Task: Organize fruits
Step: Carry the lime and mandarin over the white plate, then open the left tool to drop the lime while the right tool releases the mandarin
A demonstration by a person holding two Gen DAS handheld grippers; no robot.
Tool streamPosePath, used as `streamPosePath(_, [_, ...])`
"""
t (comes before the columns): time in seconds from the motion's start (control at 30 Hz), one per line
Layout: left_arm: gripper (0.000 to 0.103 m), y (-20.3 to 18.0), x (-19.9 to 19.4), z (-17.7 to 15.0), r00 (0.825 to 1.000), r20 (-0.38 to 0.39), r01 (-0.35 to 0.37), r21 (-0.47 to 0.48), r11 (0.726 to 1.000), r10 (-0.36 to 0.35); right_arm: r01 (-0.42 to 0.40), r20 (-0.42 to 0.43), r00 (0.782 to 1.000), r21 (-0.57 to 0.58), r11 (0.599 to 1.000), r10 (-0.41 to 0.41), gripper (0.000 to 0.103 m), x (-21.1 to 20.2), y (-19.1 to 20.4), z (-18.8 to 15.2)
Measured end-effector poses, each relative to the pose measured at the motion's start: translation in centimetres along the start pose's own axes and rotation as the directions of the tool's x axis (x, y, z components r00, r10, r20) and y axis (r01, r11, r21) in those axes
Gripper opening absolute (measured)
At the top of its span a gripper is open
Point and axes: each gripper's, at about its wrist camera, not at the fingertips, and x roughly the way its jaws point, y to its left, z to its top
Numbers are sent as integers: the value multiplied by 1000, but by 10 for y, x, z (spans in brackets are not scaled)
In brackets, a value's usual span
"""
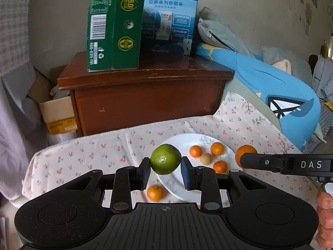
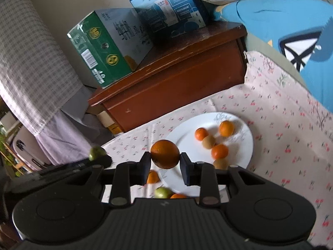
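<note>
My left gripper is shut on a green fruit and holds it in the air over the near left rim of a white plate. My right gripper is shut on an orange and holds it above the plate's left edge. It also shows in the left wrist view at the right. The plate carries several small oranges and a tan fruit. A small orange and a second green fruit lie on the floral cloth near the plate.
The floral cloth covers the surface. Behind it stands a brown wooden cabinet with a green carton and a blue carton on top. A blue plush cushion lies at the right. A cardboard box sits at the left.
</note>
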Motion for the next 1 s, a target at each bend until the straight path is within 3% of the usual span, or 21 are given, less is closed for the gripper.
streamPosePath(0.33, [29, 2, 51, 0, 996, -92, 16, -46, 999, -20, 34, -74, 997, 117, 993, -25, 30, 37, -28, 0])
streamPosePath(1.0, [29, -3, 111, -3, 980, -193, 47, -52, 998, -56, 89, -139, 988, 119, 989, -72, 30, 85, -40, -5])
